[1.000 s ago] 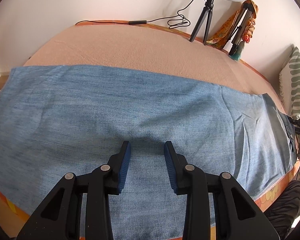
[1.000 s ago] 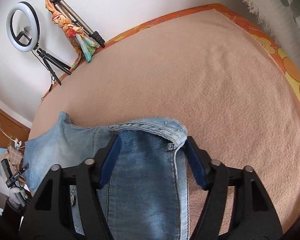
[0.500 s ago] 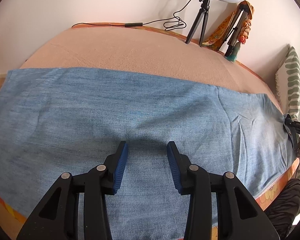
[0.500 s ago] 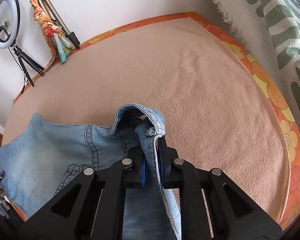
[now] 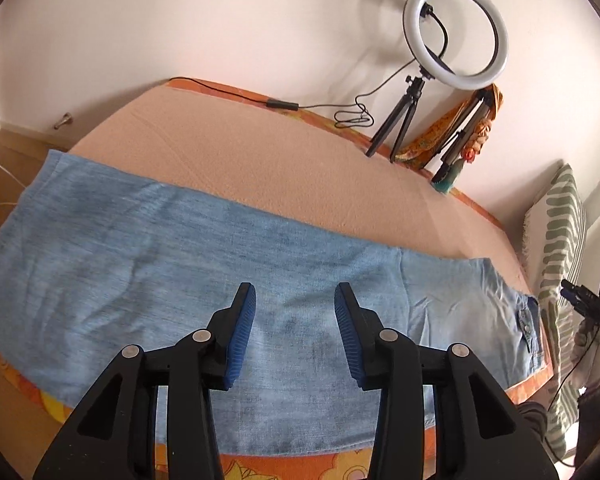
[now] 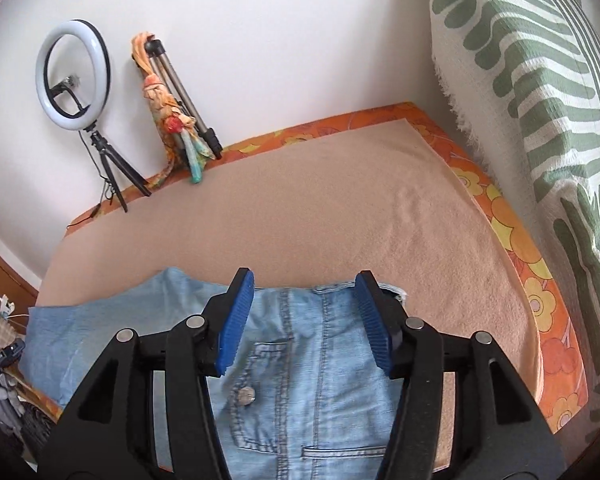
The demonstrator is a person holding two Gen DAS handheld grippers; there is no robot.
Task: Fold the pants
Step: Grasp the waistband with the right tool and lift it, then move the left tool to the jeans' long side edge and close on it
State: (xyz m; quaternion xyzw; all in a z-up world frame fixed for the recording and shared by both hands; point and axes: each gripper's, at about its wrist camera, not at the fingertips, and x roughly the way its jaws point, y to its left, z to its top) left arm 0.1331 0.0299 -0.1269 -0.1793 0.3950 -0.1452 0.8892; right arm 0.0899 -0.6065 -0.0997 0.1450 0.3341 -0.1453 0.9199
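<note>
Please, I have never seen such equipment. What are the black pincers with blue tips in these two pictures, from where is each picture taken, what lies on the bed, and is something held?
Each picture comes from a camera mounted on a hand-held gripper, looking forward along its two fingers. A person holds one in each hand. The left gripper looks over the legs of the jeans, which lie flat on a beige blanket. The right gripper looks over the waistband end with its button. Both grippers are open and hold nothing; their jaws have just been opening. By the wall stand a ring light and a folded tripod; a green-patterned pillow is at the right.

bare blanket [image 6: 340, 208] beyond, tripods [image 6: 112, 176] along wall
</note>
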